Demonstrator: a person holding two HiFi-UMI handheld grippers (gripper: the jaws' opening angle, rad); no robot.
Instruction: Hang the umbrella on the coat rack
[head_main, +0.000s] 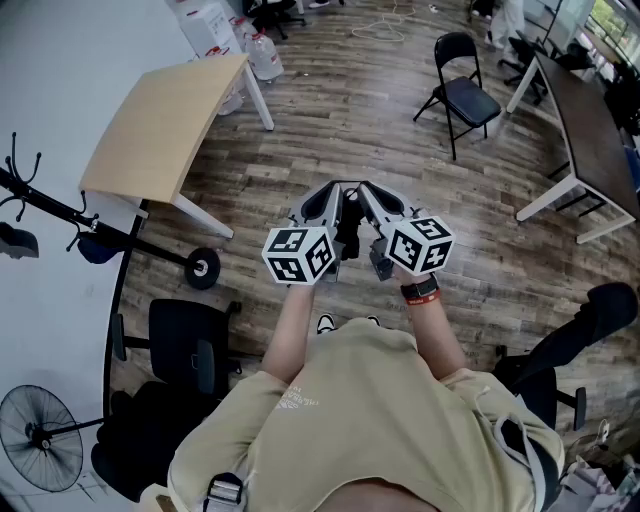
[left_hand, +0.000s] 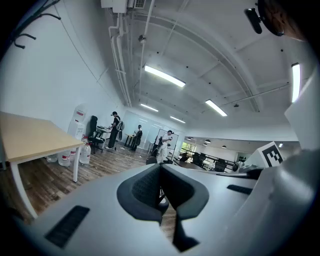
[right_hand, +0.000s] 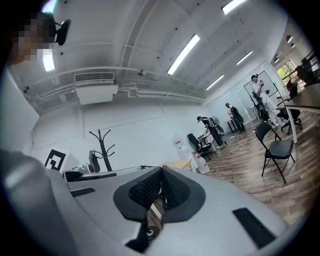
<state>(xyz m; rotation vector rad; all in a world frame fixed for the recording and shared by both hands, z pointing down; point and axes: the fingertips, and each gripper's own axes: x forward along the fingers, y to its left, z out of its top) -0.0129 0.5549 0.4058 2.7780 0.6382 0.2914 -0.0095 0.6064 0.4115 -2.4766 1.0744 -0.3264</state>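
Your left gripper (left_hand: 161, 187) and right gripper (right_hand: 161, 189) are both pinched closed, pads meeting, nothing between. Held side by side at 12 o'clock before chest. Coat rack (head_main: 60, 208) at 9 o'clock, against wall. Umbrella not clearly made out — dark bundle (head_main: 97, 246) on rack may be it, can't tell. Likely light: shaft stiff, fabric slack, slippery — take hold at handle or shaft, not canopy.

Floor (head_main: 400, 150): worn wood planks. Table top (head_main: 165, 115): pale matt wood. Left gripper (left_hand: 161, 186): smooth grey plastic, ribbed black pads (left_hand: 145, 187).
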